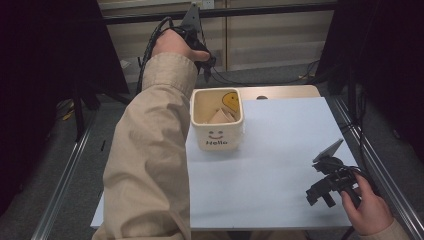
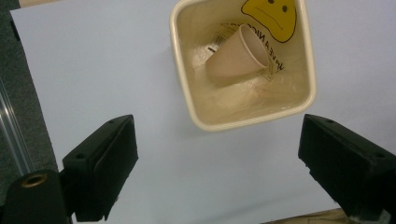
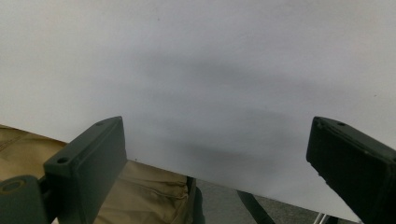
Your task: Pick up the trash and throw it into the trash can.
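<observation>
White table (image 1: 280, 150): left gripper (image 2: 219, 154) and right gripper (image 3: 219, 154) both spread wide, empty

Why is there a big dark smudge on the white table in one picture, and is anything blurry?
In the right gripper view, the smudge is a soft shadow on the white table. In the left gripper view, the paper cup in the bin looks sharp; the near jaws look slightly soft. The high view is dim around the edges.
</observation>
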Demonstrator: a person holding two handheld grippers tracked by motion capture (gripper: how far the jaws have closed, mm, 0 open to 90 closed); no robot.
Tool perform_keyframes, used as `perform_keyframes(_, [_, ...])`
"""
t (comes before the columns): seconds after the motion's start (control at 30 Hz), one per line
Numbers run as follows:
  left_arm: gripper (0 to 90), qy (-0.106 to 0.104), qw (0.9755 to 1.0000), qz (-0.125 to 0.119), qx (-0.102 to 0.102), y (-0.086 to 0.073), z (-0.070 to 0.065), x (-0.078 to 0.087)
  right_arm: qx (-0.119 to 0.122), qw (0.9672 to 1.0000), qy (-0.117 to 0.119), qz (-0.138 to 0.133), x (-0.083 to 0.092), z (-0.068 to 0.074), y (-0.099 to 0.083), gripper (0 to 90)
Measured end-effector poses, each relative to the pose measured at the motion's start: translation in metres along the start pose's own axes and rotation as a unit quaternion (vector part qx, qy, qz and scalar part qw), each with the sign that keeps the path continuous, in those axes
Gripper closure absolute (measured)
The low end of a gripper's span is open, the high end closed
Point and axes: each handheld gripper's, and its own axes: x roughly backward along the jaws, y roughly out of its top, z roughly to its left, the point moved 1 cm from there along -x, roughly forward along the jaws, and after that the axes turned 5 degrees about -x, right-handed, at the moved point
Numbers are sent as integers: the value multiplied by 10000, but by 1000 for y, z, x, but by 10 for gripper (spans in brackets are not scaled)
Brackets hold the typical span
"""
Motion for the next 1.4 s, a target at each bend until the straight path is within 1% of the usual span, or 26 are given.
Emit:
perform_keyframes(0.07, [113, 19, 10000, 28, 20, -1, 3, 1, 77, 10000, -16, 24, -1, -1, 0, 50])
perform_keyframes(0.1, [112, 18, 10000, 42, -14, -2, 4, 1, 48, 9999, -48, 77, 0, 0, 1, 48])
perform_keyframes(0.17, [111, -11, 10000, 67, 49, -3, 6, 1, 74, 9999, -40, 73, -1, -1, 1, 49])
perform_keyframes(0.23, [108, 38, 10000, 67, 5, -5, 10, 1, 84, 9999, -39, 75, -1, -1, 1, 49])
perform_keyframes(0.27, [108, 39, 9999, 52, 98, -7, 11, 1, 42, 10000, -35, 82, -1, -2, 1, 49])
perform_keyframes(0.33, [107, 16, 9999, 103, 88, -11, 17, 2, 15, 10000, -43, 42, 0, -2, 1, 45])
perform_keyframes(0.37, [106, 36, 9998, 80, 159, -13, 19, 2, -2, 10000, -12, -19, -2, -2, 0, 47])
perform_keyframes(0.4, [107, 53, 9998, 87, 168, -16, 22, 2, 30, 10000, -61, 72, 0, -2, 1, 50])
perform_keyframes(0.43, [107, 23, 9998, 106, 168, -18, 26, 2, 25, 10000, -68, 56, 0, -2, 0, 49])
perform_keyframes(0.47, [106, 27, 9997, 107, 231, -21, 29, 2, 3, 10000, -22, -12, -1, -1, 0, 46])
perform_keyframes(0.57, [106, 56, 9995, 142, 294, -29, 40, 3, 46, 9999, -64, 72, 0, -1, 0, 49])
perform_keyframes(0.6, [106, 73, 9993, 130, 356, -32, 44, 4, 2, 10000, -43, 62, 0, 0, 0, 47])
perform_keyframes(0.63, [105, 80, 9993, 147, 341, -35, 49, 4, -15, 10000, -3, -25, -1, -1, 0, 46])
perform_keyframes(0.67, [105, 102, 9991, 123, 387, -38, 52, 4, 24, 10000, -22, -28, -2, -1, 0, 47])
perform_keyframes(0.7, [105, 122, 9988, 96, 460, -41, 56, 4, -27, 10000, -11, -20, -1, -1, 0, 48])
perform_keyframes(0.73, [105, 119, 9989, 113, 443, -44, 60, 5, 12, 10000, -34, -33, -2, -1, 0, 47])
perform_keyframes(0.77, [105, 133, 9985, 94, 515, -47, 65, 5, 37, 9999, -85, 64, -1, -1, 0, 47])
perform_keyframes(0.87, [105, 174, 9983, 87, 555, -54, 73, 6, 9, 9999, -81, 92, 0, 1, 0, 47])
perform_keyframes(0.9, [105, 188, 9981, 71, 584, -55, 75, 5, 46, 9999, -95, 74, -1, 0, 0, 48])
perform_keyframes(0.97, [105, 144, 9983, 74, 555, -59, 77, 4, 49, 9999, -83, 55, -1, 1, 0, 47])
perform_keyframes(1.07, [104, 126, 9982, 68, 581, -62, 79, 1, 53, 9999, -80, 58, -1, 1, 0, 48])
perform_keyframes(1.17, [104, 92, 9983, 52, 570, -67, 80, -6, 31, 9999, -79, 75, -1, 0, 0, 49])
perform_keyframes(1.2, [103, 70, 9985, 34, 546, -71, 81, -11, 49, 9999, -83, 76, -1, 0, 0, 47])
perform_keyframes(1.23, [103, 70, 9985, 34, 546, -71, 81, -11, 32, 9999, -76, 83, -1, 0, 0, 47])
perform_keyframes(1.33, [102, 23, 9986, 82, 522, -81, 86, -25, 27, 9999, -78, 84, -1, 0, 0, 48])
perform_keyframes(1.4, [101, 18, 9986, 44, 535, -86, 88, -33, 58, 9999, -81, 72, -1, 0, 0, 47])
